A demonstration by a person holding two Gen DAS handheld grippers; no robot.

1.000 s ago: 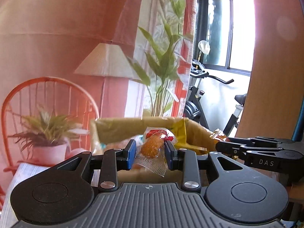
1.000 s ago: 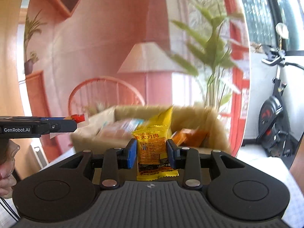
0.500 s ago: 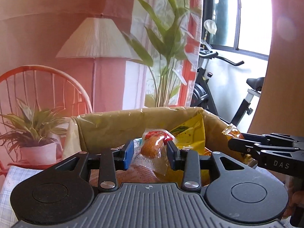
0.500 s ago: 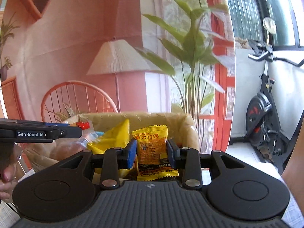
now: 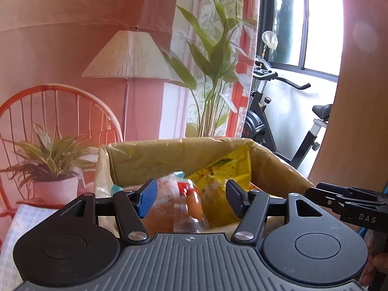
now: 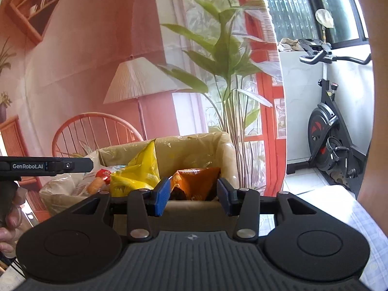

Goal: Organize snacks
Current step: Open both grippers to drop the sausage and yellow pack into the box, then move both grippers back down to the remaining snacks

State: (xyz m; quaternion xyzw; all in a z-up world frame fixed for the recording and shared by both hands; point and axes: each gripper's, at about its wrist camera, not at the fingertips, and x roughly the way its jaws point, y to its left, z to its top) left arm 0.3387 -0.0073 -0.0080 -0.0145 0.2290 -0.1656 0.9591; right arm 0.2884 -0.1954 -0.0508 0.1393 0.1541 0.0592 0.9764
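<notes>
Since the earlier frame: both grippers have let go — each held a packet then, and both now stand spread over the box.
Left gripper [image 5: 190, 200]: jaws wide, nothing between the pads; the clear-wrapped orange snack [image 5: 192, 203] is motion-blurred just beyond them, in the box's left half.
Right gripper [image 6: 191, 197]: jaws wide and bare, poised at the box's near rim; the small yellow packet it held cannot be made out inside.
Box [image 6: 194, 145]: plastic-lined, holding the big yellow bag [image 6: 135, 172] in the middle and the orange bag [image 6: 196, 181] toward its right wall; its floor is hidden by the packets.
Hard to make out: the pale wrapped packets [image 6: 72, 186] at the box's left side, part-covered by the other gripper's body.
Open room: checked cloth [image 6: 339, 208] lies bare to the box's right; the exercise bike [image 6: 332, 145] stands well apart.
</notes>
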